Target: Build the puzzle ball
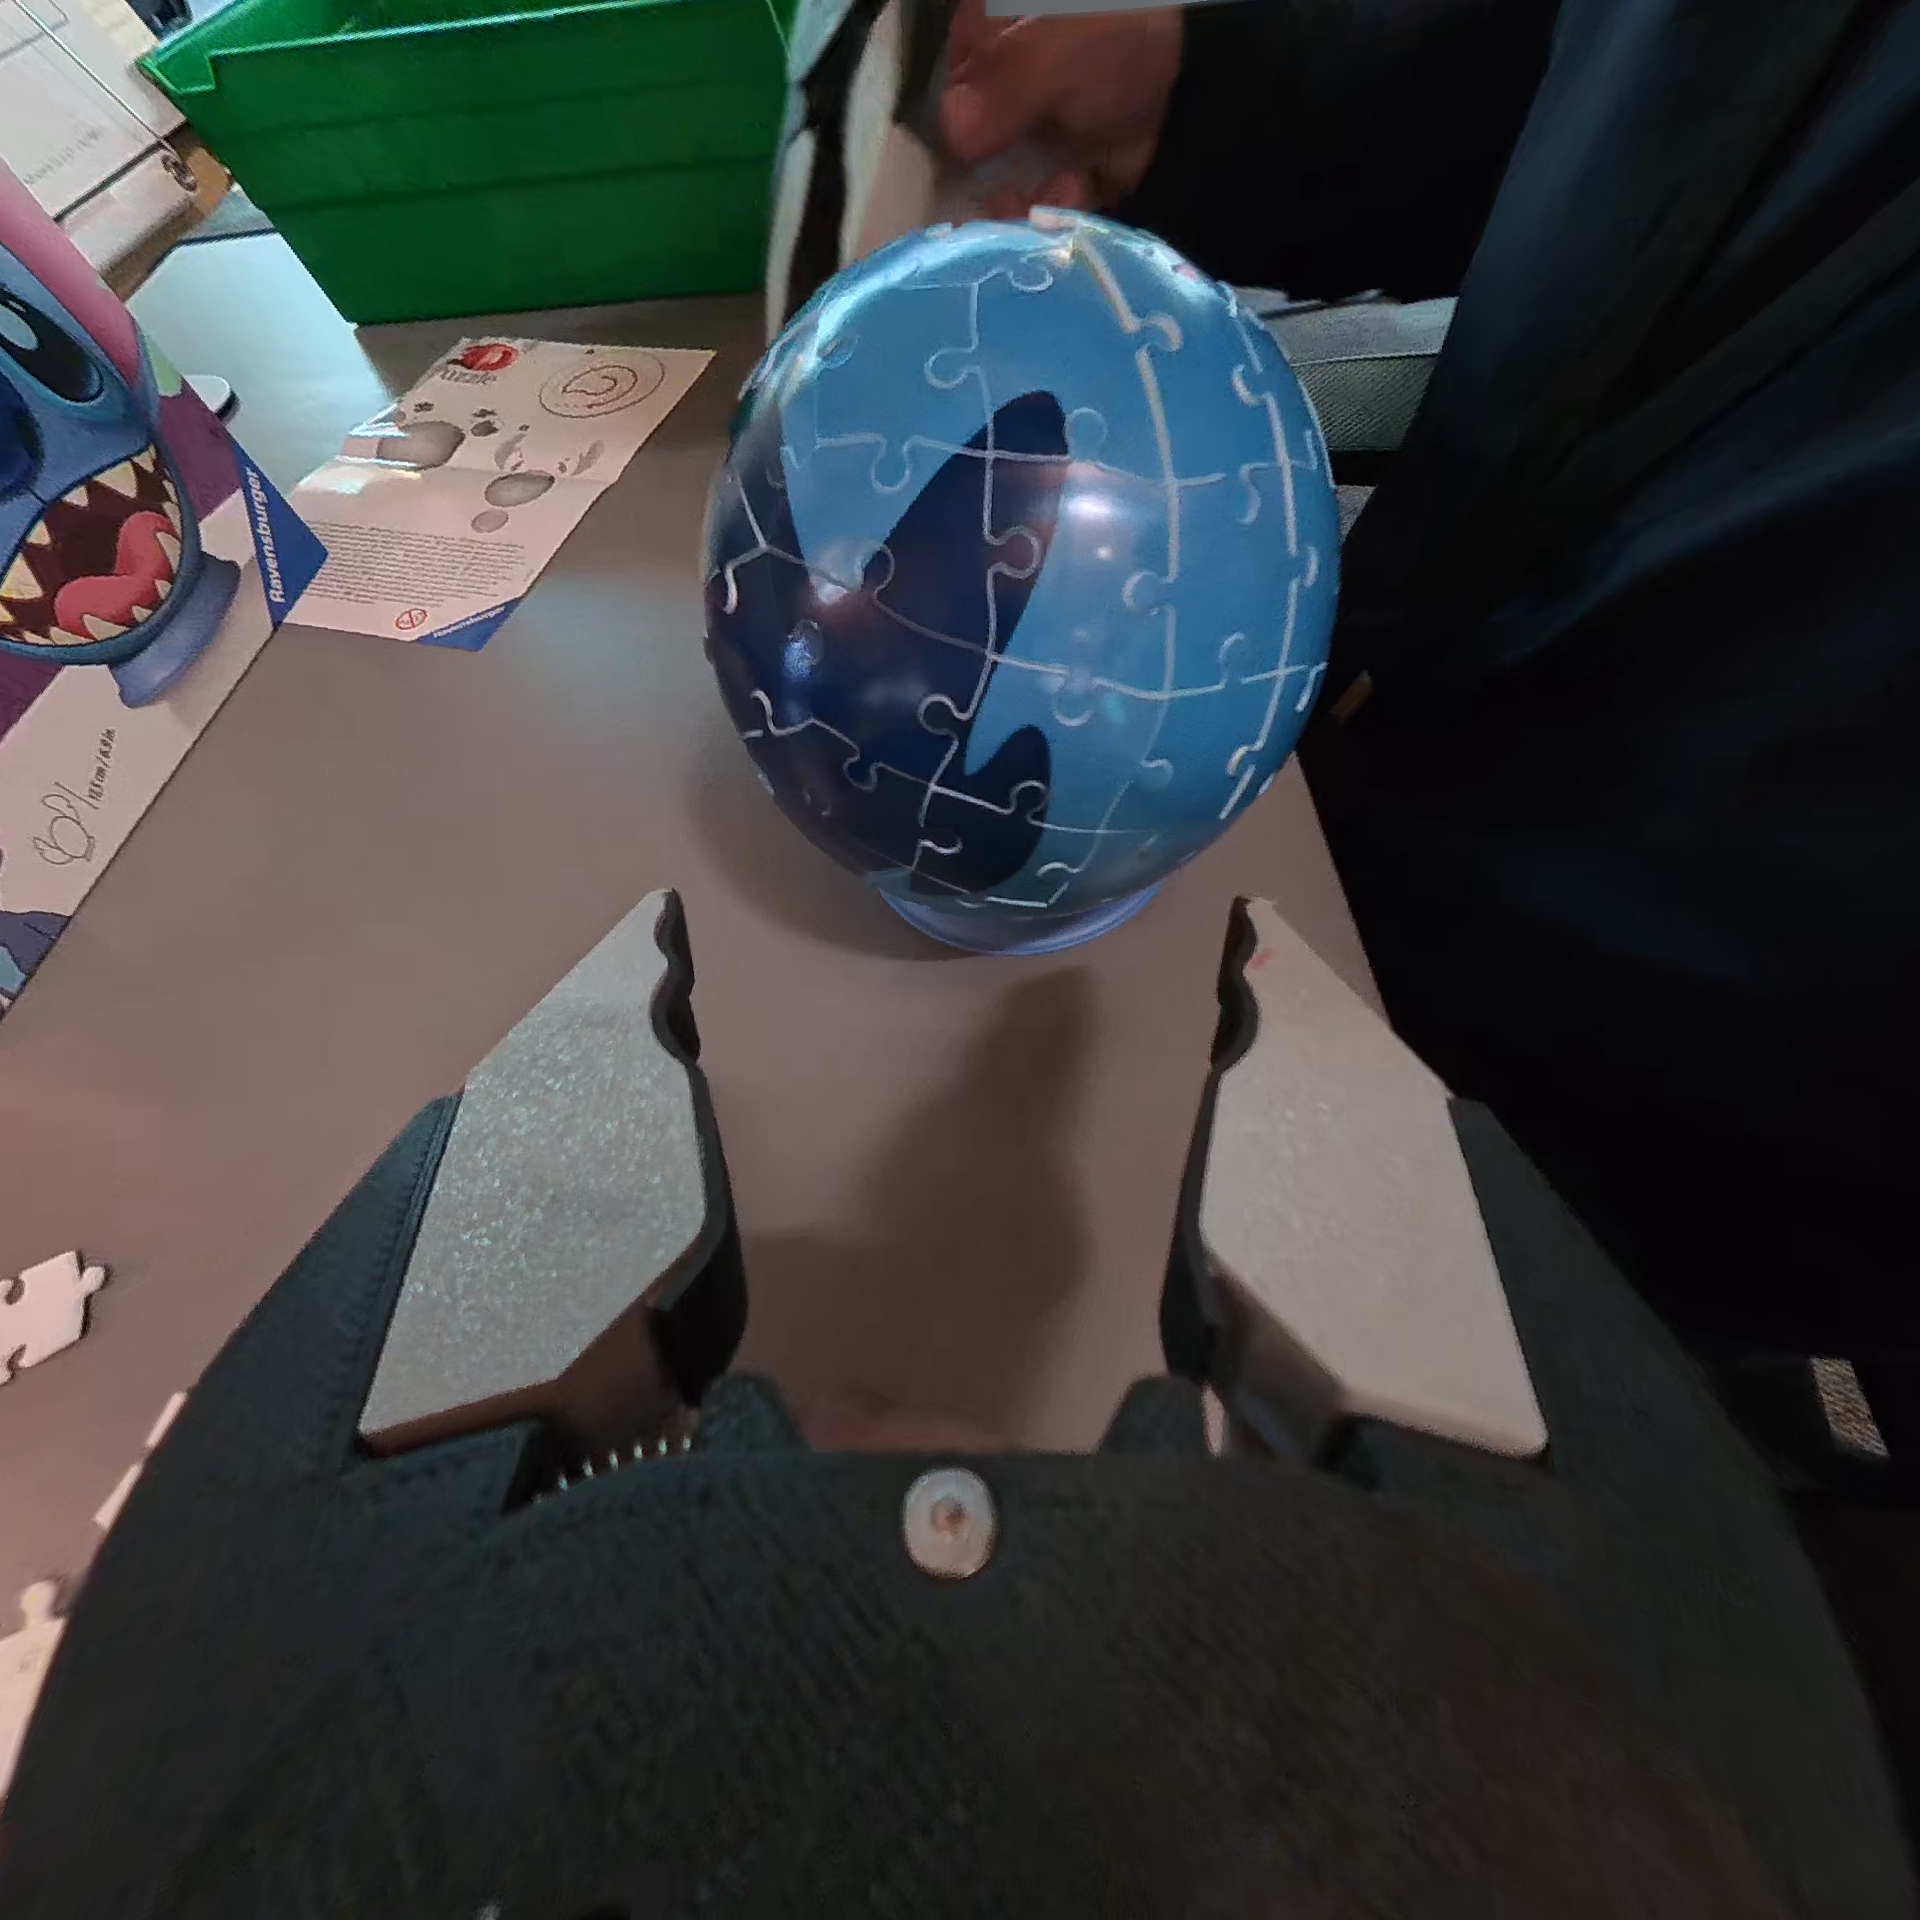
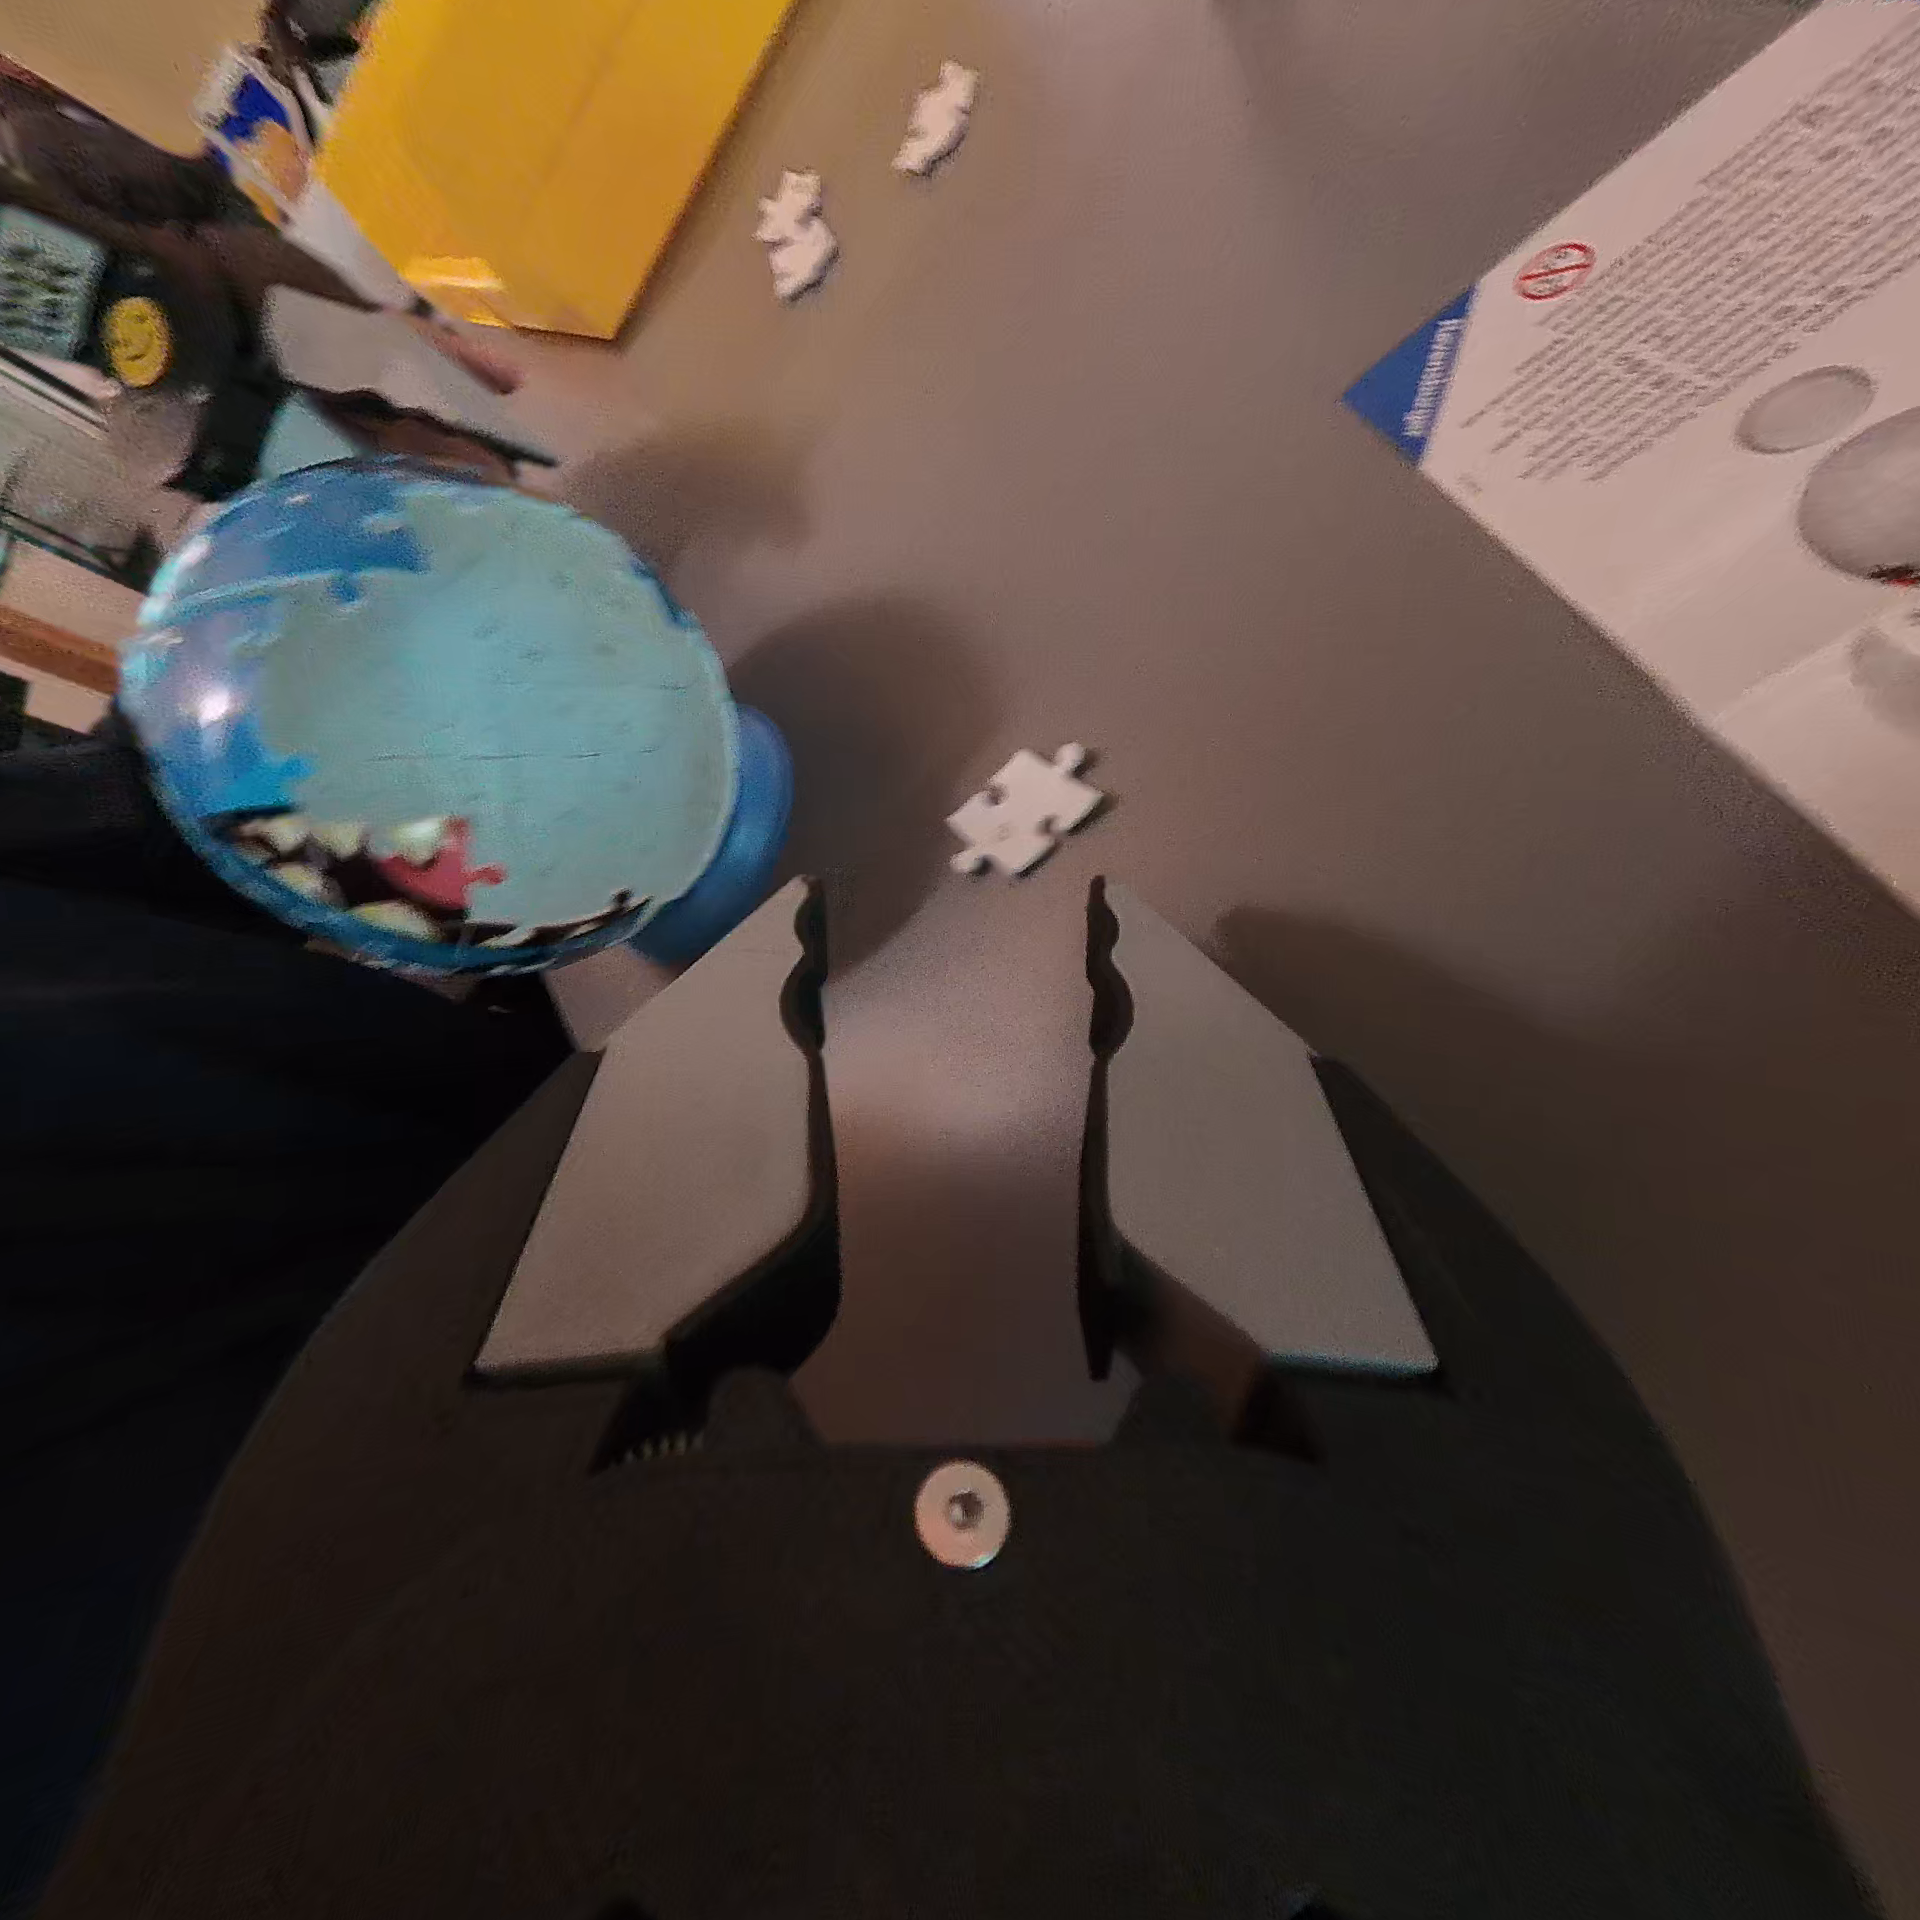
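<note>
A blue puzzle ball (image 1: 1023,582) with dark blue patches stands on a blue ring base (image 1: 1013,920) on the grey-brown table. My left gripper (image 1: 956,914) is open and empty, just short of the ball's base. In the right wrist view the ball (image 2: 416,727) shows a gap in its shell, with a toothed mouth pattern along one edge. My right gripper (image 2: 951,904) is open and empty, with a loose white puzzle piece (image 2: 1023,810) lying face down on the table just beyond its fingertips. Two more white pieces (image 2: 795,234) (image 2: 935,114) lie farther off.
A puzzle box (image 1: 114,540) and an instruction sheet (image 1: 499,488) lie left of the ball; the sheet (image 2: 1704,364) also shows in the right wrist view. A green bin (image 1: 499,145) stands behind. A person's hand (image 1: 1039,114) and dark sleeve are beside the ball. Loose pieces (image 1: 47,1314) lie at the left edge. There is about 20 cm between the tips of the two grippers. Measured from the fingertips, the loose white puzzle piece (image 2: 1023,810) is 5 cm or so from the right gripper and 20 cm from the left.
</note>
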The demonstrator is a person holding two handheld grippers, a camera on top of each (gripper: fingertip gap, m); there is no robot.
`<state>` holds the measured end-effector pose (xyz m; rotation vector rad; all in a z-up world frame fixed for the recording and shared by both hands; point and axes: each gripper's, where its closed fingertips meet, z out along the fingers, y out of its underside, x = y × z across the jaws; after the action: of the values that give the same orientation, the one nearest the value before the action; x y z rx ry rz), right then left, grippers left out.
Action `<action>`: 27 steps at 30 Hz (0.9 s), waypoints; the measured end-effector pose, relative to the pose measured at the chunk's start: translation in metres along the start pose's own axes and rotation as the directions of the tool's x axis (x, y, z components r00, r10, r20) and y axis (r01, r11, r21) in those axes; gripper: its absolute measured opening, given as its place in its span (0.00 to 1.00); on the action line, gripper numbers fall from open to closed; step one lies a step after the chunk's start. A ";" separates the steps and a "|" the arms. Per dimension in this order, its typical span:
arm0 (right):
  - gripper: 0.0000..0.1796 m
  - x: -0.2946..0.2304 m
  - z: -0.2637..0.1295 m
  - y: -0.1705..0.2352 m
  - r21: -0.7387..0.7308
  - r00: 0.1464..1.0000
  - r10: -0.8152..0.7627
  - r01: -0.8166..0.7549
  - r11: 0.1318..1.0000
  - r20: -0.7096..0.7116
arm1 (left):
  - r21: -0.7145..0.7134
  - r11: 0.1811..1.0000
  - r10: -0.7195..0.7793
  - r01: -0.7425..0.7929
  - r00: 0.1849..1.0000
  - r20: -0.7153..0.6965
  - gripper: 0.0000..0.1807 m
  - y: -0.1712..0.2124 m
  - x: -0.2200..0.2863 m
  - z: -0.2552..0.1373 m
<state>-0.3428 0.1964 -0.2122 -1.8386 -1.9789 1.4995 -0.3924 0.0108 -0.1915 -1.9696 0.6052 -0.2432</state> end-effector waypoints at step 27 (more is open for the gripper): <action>0.38 -0.120 0.064 0.049 0.140 0.993 -0.092 0.081 0.987 0.070 | -0.064 0.996 0.062 -0.058 0.996 0.069 0.53 0.001 0.014 0.028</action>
<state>-0.3105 0.0556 -0.2125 -1.6443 -1.9077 1.6578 -0.3691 0.0253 -0.2064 -2.0073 0.6319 -0.1185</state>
